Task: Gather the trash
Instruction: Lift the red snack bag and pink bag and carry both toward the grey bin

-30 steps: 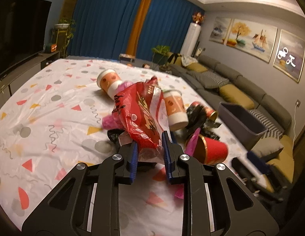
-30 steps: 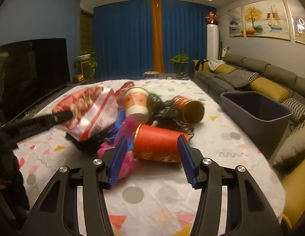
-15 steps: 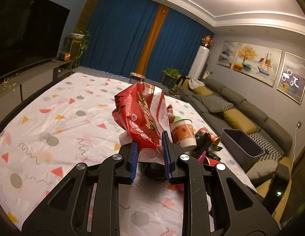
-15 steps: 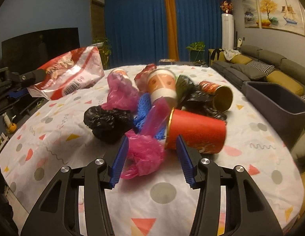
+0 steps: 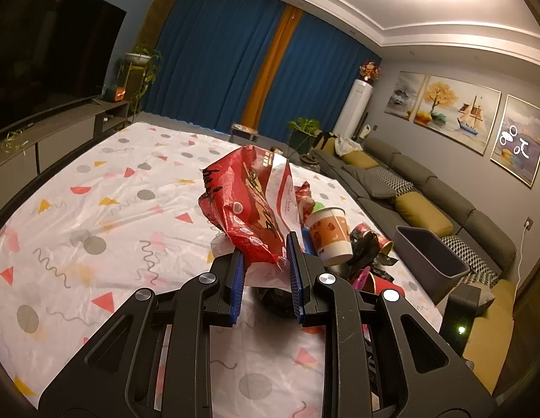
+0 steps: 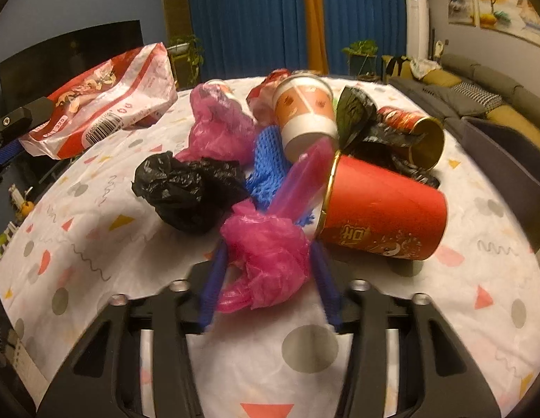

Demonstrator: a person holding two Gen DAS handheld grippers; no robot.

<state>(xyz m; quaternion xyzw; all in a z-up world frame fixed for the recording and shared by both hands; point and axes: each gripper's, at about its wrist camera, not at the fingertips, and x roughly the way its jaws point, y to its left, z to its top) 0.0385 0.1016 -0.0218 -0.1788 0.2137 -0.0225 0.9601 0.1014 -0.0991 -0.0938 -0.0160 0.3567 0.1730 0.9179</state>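
My left gripper [image 5: 266, 249] is shut on a red and white snack bag [image 5: 250, 205] and holds it above the table; the bag also shows at the left of the right wrist view [image 6: 106, 104]. My right gripper [image 6: 268, 254] is open, its blue fingers on either side of a crumpled pink plastic bag [image 6: 266, 257] on the table. Behind it lie a red paper cup [image 6: 381, 209] on its side, a black bag [image 6: 186, 191], blue foam netting [image 6: 270, 167], an orange and white cup [image 6: 304, 111] and a gold-lined red cup [image 6: 416, 136].
A dark grey bin [image 5: 430, 261] stands off the table's right edge, in front of a grey sofa [image 5: 426, 191]. The table has a white cloth [image 5: 95, 226] with coloured shapes. A TV and cabinet [image 5: 43, 80] stand at the left.
My left gripper has lifted the snack bag higher above the table. My right gripper has moved forward and down so the pink bag now sits between its fingers.
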